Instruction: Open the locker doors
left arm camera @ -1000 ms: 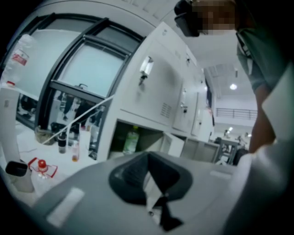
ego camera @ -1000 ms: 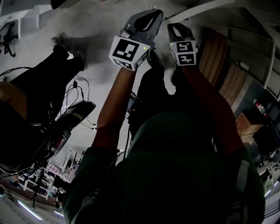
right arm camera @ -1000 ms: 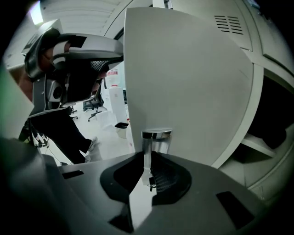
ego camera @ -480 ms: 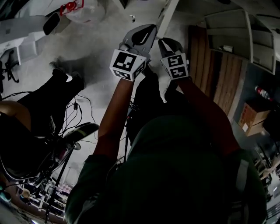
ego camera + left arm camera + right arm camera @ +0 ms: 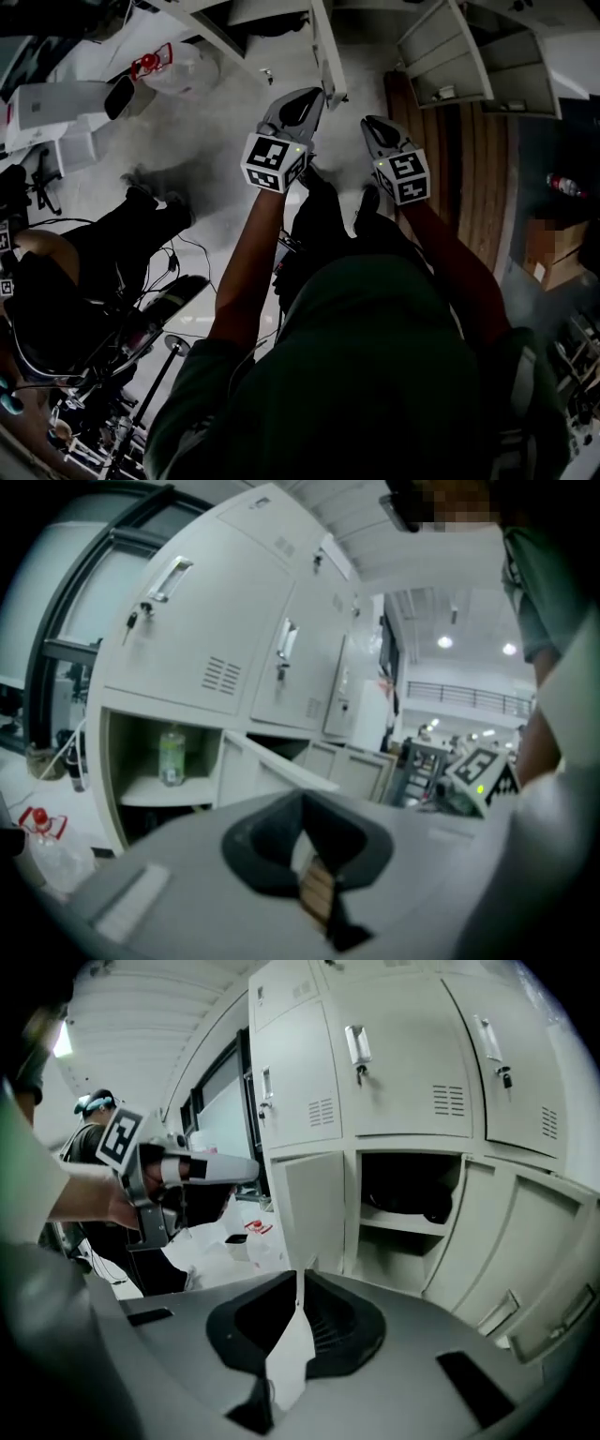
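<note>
Head view looks down over both forearms. The left gripper (image 5: 302,98) and right gripper (image 5: 375,127) are held out side by side above the floor (image 5: 225,131), pointing toward the lockers (image 5: 441,56) at the top of the picture and touching none of them.

Left gripper view shows its fingers drawn together with nothing between them. Ahead of it stands the locker bank. The upper doors (image 5: 216,621) are shut, each with a recessed handle (image 5: 169,578) and what looks like a key under it. A lower compartment stands open with a bottle (image 5: 172,755) on its shelf.

Right gripper view shows its fingers closed to a sliver and empty; they have just been closing a little. I see more shut upper doors here, each with a handle (image 5: 355,1046). Below them is an open compartment with something dark (image 5: 408,1194) inside that I cannot identify.

So I judge the lower doors done and the upper row left to open.

These look like thin painted steel doors, which I expect to be stiff and light on their hinges, with smooth, slippery faces. I would not take hold of a flat panel. The handle, on the edge away from the hinge, is the place to hook or pinch, so the fingers must part first. A latch or the lock may resist, so I would pull steadily rather than jerk. The hanging keys are small and I would keep clear of them.
</note>
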### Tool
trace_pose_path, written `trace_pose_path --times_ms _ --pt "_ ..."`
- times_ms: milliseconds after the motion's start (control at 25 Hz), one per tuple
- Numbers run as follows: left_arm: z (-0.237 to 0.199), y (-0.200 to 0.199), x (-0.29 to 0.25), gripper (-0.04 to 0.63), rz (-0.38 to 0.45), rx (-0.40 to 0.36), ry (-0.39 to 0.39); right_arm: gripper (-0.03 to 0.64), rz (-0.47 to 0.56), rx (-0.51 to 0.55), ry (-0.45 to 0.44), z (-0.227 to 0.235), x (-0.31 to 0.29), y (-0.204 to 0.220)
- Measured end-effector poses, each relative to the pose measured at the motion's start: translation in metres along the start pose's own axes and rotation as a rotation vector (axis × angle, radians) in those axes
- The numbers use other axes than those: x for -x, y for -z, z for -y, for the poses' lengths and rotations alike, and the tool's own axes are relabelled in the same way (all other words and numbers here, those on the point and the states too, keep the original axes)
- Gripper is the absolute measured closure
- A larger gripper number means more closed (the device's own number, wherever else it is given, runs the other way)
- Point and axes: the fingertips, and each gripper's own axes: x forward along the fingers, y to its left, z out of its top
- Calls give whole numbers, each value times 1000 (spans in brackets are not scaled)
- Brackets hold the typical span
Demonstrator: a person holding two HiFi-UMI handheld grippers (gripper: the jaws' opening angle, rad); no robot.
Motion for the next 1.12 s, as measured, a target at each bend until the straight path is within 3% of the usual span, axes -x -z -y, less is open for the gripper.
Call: trace_pose_path --times_ms 280,440,600,880,1120 --pt "32 -58 45 594 95 -45 -49 611 219 -42 -62 19 91 -83" --pt "56 -106 90 594 193 -69 -94 612 308 -11 -107 21 148 -128" --pt "88 -149 129 594 263 -148 -121 612 389 42 -145 15 204 -163" --pt "137 -187 176 594 326 -247 -155 612 489 84 -171 7 280 -190" --pt "166 -201 178 594 364 -268 -170 613 534 112 -163 19 319 -192"
